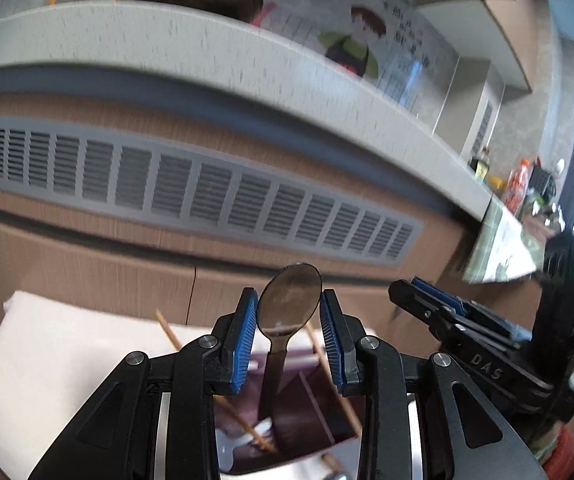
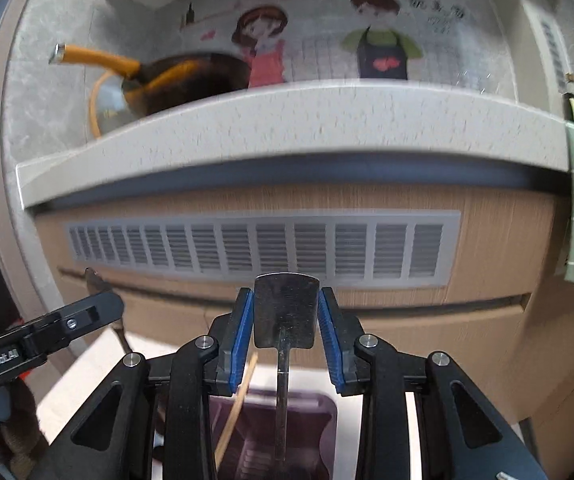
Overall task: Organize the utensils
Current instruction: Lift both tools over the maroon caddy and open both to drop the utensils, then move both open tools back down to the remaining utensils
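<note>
In the left wrist view we see the left gripper [image 1: 289, 334] with its blue pads on either side of a metal spoon [image 1: 289, 300]; the bowl stands upright between them and appears pinched at its edges, the handle running down toward a dark purple utensil tray [image 1: 307, 412] below. Wooden chopsticks [image 1: 247, 426] lie slanted across that tray, which sits on a white surface [image 1: 67, 360]. The right gripper [image 1: 439, 308] shows at the right edge of this view, off to the side and a little higher. In the right wrist view the right gripper [image 2: 285, 334] has its pads set against the flat head of a small metal spatula [image 2: 285, 310], held upright with its thin handle dropping toward the tray [image 2: 311, 420], where one chopstick [image 2: 235, 412] leans. Beyond both we see a cabinet front with a grey vent grille [image 2: 263, 250], a pale countertop [image 2: 287, 120] and a dark pan [image 2: 191, 76] on it.
</note>
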Demonstrator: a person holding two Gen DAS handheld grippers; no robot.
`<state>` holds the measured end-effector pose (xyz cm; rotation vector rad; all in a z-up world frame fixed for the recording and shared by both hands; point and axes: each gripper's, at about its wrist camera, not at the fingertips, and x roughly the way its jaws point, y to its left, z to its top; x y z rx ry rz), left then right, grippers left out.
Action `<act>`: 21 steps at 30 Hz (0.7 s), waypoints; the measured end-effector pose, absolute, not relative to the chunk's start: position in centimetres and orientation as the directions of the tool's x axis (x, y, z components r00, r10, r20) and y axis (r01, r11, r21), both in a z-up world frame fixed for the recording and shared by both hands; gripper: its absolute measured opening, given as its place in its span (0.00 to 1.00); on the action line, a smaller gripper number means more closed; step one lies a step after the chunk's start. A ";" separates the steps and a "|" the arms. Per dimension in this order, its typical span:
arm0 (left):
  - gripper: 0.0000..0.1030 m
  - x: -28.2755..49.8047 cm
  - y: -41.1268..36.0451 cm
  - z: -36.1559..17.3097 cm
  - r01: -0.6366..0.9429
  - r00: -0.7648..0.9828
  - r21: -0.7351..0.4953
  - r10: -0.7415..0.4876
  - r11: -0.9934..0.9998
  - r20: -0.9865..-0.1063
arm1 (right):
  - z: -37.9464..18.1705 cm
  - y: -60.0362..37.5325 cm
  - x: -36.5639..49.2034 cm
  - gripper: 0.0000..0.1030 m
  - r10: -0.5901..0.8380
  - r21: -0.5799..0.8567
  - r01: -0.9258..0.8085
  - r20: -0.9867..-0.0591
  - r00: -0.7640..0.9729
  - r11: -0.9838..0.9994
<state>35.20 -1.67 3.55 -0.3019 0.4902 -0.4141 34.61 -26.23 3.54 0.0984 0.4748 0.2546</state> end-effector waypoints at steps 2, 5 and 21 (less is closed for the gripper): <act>0.33 34.9 -2.0 3.2 0.325 0.788 -0.367 -0.464 0.872 -0.405 | 2.9 -26.2 35.0 0.29 0.305 0.166 -0.255 -0.506 0.807 0.952; 0.39 33.9 -1.7 3.6 0.347 0.781 -0.364 -0.481 0.865 -0.399 | 2.7 -26.1 34.1 0.30 0.280 0.128 -0.250 -0.518 0.808 0.960; 0.41 26.5 3.4 -5.2 0.246 0.642 -0.350 -0.422 0.904 -0.639 | 0.5 -32.0 22.9 0.30 0.262 0.148 -0.217 -0.581 0.771 0.965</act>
